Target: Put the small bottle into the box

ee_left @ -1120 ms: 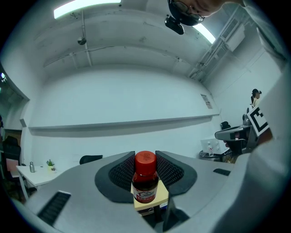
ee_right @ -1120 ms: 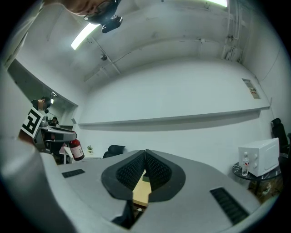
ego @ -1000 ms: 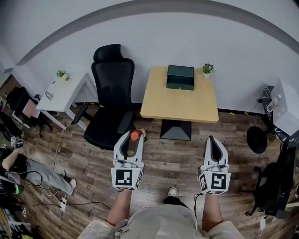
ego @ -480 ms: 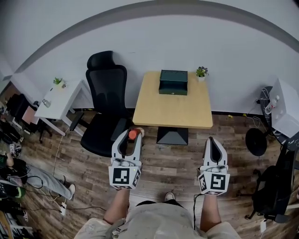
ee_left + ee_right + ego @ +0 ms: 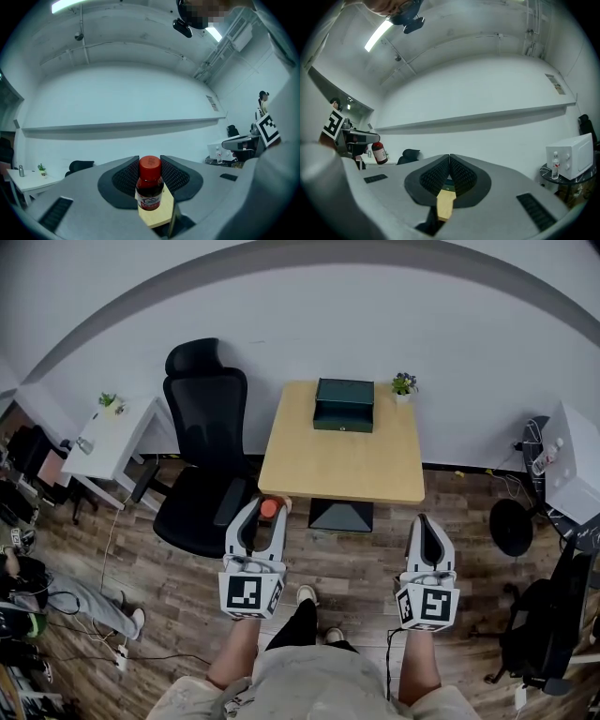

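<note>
Probably an office: a black swivel chair (image 5: 208,418), a wooden table (image 5: 342,463) and a white desk (image 5: 108,437).

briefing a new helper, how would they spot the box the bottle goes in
Find the square light-wood table against the white wall, right of the black office chair. At its far edge, beside a small potted plant, sits the box: dark green, low and rectangular, far bigger than the plant.

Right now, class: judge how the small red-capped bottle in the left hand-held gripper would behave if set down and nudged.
Probably rigid: the left hand-held gripper clamps the small bottle without visible denting. Tall and narrow, it may tip if nudged; its round body would likely roll once down.
</note>
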